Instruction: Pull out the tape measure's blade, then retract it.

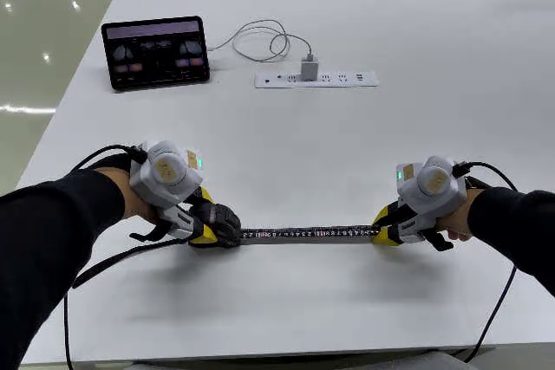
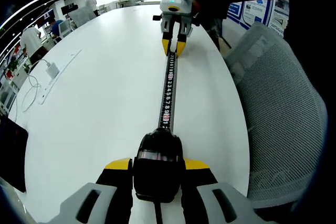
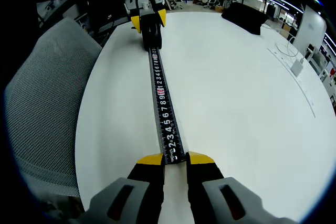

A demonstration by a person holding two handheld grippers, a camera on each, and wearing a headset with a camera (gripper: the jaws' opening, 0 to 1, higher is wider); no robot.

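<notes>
The black tape measure case (image 2: 157, 163) sits between the yellow-tipped jaws of my left gripper (image 2: 157, 165), which is shut on it; in the head view the case (image 1: 220, 224) lies low on the white table (image 1: 347, 23). Its dark numbered blade (image 1: 308, 233) runs out flat across the table to my right gripper (image 1: 381, 236). The right gripper (image 3: 175, 158) is shut on the blade's end (image 3: 173, 153). The blade (image 3: 160, 98) stretches straight away toward the left gripper (image 3: 148, 22). The right gripper (image 2: 173, 45) stands at the far end of the blade (image 2: 168, 93).
A dark tablet (image 1: 156, 51) stands at the back left of the table. A white power strip (image 1: 316, 79) with a charger and a looped cable (image 1: 264, 41) lies behind the middle. A grey mesh chair (image 3: 47, 98) is at the table's near edge.
</notes>
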